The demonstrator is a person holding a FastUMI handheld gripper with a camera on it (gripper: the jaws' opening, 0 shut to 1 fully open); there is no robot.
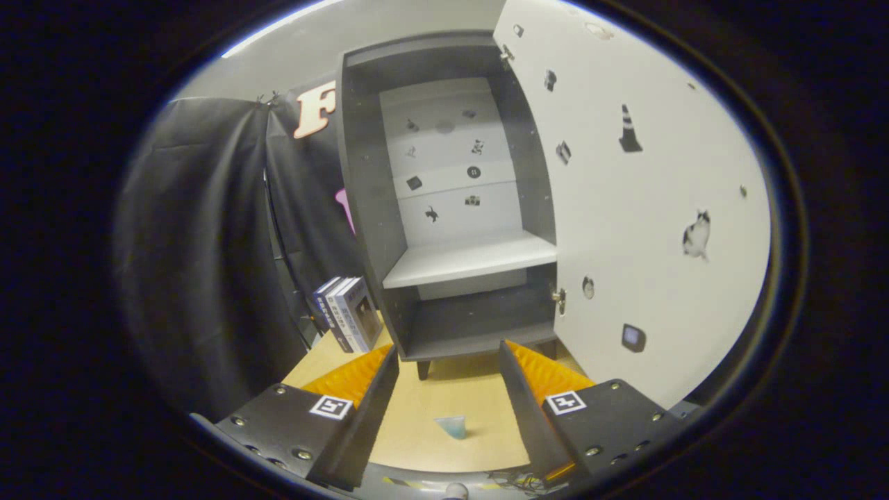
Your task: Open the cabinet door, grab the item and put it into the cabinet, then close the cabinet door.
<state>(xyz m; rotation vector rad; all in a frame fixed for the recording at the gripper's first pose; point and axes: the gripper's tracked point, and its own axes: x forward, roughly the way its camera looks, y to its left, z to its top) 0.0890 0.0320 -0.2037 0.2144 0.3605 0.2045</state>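
Wooden floor (444,406) beneath tongs (450,361), fingers wide apart, gripping nothing.

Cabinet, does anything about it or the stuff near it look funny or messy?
Nothing looks broken or spilled. The cabinet stands upright with its door swung wide open and its shelf bare. Books lean beside it. One small bluish thing lies alone on the tabletop, between the open gripper fingers.
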